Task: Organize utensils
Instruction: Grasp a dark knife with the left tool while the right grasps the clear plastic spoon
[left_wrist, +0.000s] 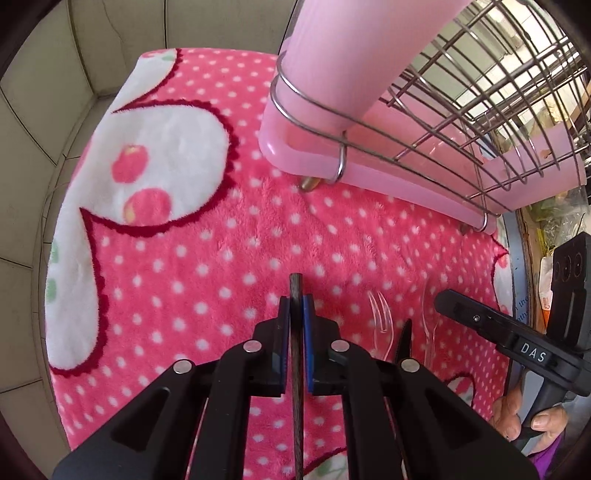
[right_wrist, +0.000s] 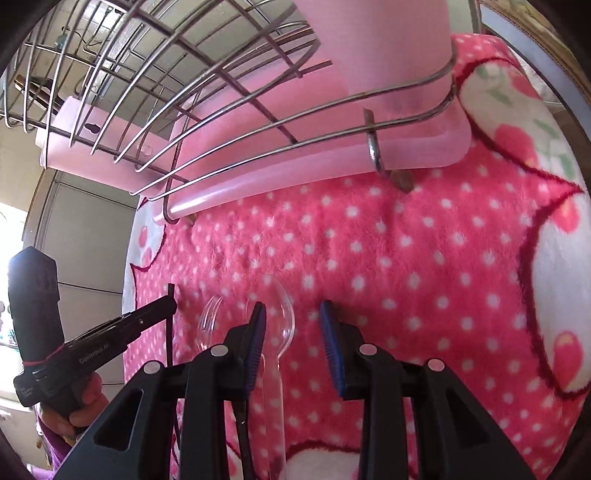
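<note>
The left gripper (left_wrist: 295, 301) pinches a dark chopstick (left_wrist: 296, 354). The right gripper (right_wrist: 291, 317), jaws spread, hovers over the clear spoon (right_wrist: 282, 314). Spoon and fork (left_wrist: 378, 317) lie near on the blanket (left_wrist: 221, 240); the rack (left_wrist: 461, 110) stands far. Little looks done.

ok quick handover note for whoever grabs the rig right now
Left claw: shut on a dark chopstick, held above the blanket.
Right claw: open, empty, low over the clear spoon.
A clear fork lies beside the spoon.
Done: nothing visibly in the pink holder on the wire rack.
Left: drop the chopstick in the holder, then spoon and fork.
</note>
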